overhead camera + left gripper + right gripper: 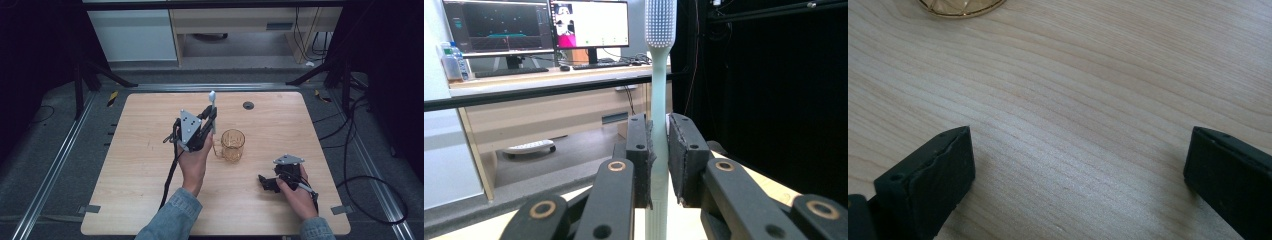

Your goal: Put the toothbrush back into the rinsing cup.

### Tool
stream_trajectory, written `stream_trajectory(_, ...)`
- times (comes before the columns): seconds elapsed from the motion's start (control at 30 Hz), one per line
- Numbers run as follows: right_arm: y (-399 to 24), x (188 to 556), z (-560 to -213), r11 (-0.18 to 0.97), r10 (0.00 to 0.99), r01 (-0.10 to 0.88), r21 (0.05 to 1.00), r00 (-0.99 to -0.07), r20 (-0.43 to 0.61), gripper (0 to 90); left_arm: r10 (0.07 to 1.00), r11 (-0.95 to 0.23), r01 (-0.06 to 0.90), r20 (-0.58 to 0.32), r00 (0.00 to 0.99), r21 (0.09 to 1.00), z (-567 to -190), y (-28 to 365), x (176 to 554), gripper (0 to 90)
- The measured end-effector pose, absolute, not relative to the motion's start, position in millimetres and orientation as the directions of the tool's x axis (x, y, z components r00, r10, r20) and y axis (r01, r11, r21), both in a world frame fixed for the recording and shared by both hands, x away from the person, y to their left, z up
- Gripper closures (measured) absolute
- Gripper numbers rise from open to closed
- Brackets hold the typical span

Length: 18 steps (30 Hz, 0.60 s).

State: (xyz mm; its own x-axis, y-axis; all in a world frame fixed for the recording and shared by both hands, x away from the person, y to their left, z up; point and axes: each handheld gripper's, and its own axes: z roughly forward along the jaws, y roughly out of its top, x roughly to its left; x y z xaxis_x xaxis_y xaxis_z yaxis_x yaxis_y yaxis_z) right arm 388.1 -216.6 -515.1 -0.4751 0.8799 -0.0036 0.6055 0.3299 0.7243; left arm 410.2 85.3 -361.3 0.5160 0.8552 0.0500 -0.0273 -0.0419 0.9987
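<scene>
**Toothbrush held upright beside an amber glass mug**

Pale wooden tabletop sits in a dim lab, with dark floor matting around it and desks with lit monitors beyond the far edge. The left gripper is raised above the table, its black jaws clamped on the handle of a pale grey-green plastic toothbrush. The toothbrush stands upright, its bristled head well above the jaws and its lower handle running down below them. Just beside that gripper, on its right and lower, stands a transparent amber glass mug with a handle facing the gripper.

The right gripper rests low on the table, nearer the person and to the right of the mug, with its jaws spread wide and nothing between them.

Likely risks: the jaws pinch a narrow, smooth handle, so the toothbrush could pivot or slip if the hand tilts. If the toothbrush is headed for the mug, its lower end could strike the rim and tip the light glass, since nothing steadies it.

A small dark round grommet lies on the table beyond the mug. Nothing stands between the left gripper and the mug.
</scene>
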Motion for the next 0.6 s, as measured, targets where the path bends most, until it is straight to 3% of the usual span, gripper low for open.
stream_trajectory(0.6,-216.5,388.1,-515.2,0.331,0.879,0.605,0.724,-0.476,-0.005,0.4,0.849,-0.008,0.008,0.002,0.529,1.0,-398.7,81.4,416.0,79.3)
